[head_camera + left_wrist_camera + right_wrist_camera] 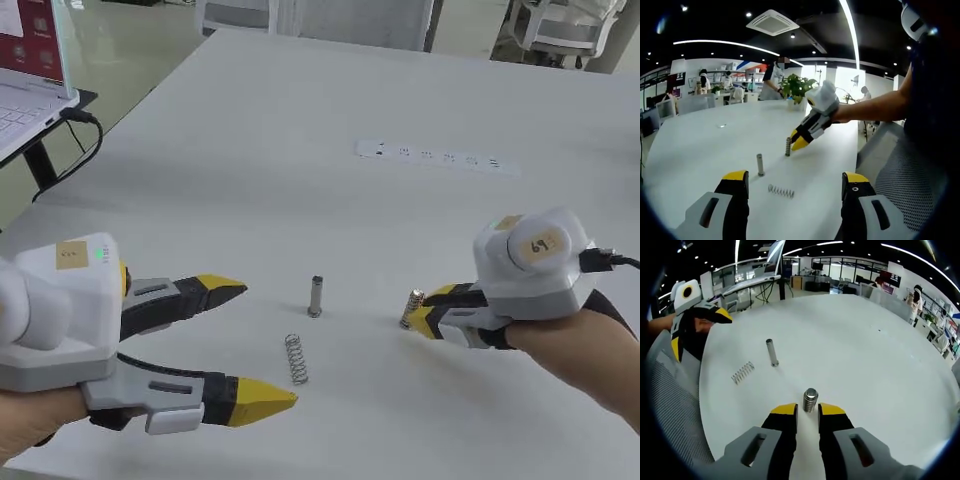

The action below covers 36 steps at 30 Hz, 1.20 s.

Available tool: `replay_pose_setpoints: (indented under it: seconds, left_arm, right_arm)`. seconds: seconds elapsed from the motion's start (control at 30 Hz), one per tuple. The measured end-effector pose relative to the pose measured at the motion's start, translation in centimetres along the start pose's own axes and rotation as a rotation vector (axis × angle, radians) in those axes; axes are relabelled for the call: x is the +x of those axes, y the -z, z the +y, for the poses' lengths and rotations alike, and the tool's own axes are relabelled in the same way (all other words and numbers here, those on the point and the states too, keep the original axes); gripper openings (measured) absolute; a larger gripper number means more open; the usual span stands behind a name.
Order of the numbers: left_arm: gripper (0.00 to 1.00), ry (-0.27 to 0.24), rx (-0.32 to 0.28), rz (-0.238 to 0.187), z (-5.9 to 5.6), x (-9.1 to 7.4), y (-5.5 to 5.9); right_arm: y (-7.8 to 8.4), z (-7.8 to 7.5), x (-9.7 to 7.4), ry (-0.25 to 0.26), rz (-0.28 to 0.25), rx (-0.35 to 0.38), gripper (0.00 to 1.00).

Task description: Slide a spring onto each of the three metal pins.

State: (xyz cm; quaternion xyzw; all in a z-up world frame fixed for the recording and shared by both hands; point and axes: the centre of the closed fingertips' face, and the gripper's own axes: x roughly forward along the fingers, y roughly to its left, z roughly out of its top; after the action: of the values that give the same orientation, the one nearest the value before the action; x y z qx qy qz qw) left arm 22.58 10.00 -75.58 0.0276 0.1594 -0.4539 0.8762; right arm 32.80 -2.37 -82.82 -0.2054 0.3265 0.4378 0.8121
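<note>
- The bare pin (316,297) stands upright on the table (300,150) and has no spring on it.
- The loose spring (296,358) lies flat just on the person's side of the bare pin, close to it but not touching.
- The left gripper (245,345) is released, with its jaws spread wide and nothing between them. It sits to the left of the bare pin, and its tips point toward the loose spring.
- In the head view the spring's long axis runs roughly toward and away from the person. That puts it nearly along the line joining the two left jaw tips, crosswise to the way the gripper points.
- Closing the jaws as they stand would probably press the spring end to end. A roll of the hand looks needed to pinch across the coils.
- The left gripper is much the nearer of the two to the loose spring.
- The right gripper (809,407) is to the right of the bare pin, well apart from it. Its jaws are narrowly parted at the sprung pin (810,397), and I cannot tell whether they pinch it.
</note>
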Motion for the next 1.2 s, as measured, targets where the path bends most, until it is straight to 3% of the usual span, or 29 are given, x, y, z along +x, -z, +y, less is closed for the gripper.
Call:
replay_pose_setpoints:
  seconds: [0.33,0.73,1.03,1.2]
  left_arm:
    - [0.72,0.003,-0.003,0.000,0.0,0.0,0.2]
    - [0.71,0.005,-0.002,0.000,-0.1,0.0,0.3]
    - [0.71,0.004,-0.003,-0.003,-0.2,-0.2,0.3]
    - [0.71,0.002,-0.004,-0.004,-0.3,-0.3,0.4]
  right_arm:
    - [0.8,1.4,-1.2,-0.013,0.039,-0.003,0.16]
    - [1.0,5.5,-1.3,-0.082,0.068,-0.040,0.16]
    - [-0.7,8.7,-0.7,-0.149,0.046,-0.058,0.17]
    - [-1.8,11.2,0.4,-0.199,0.039,-0.071,0.18]
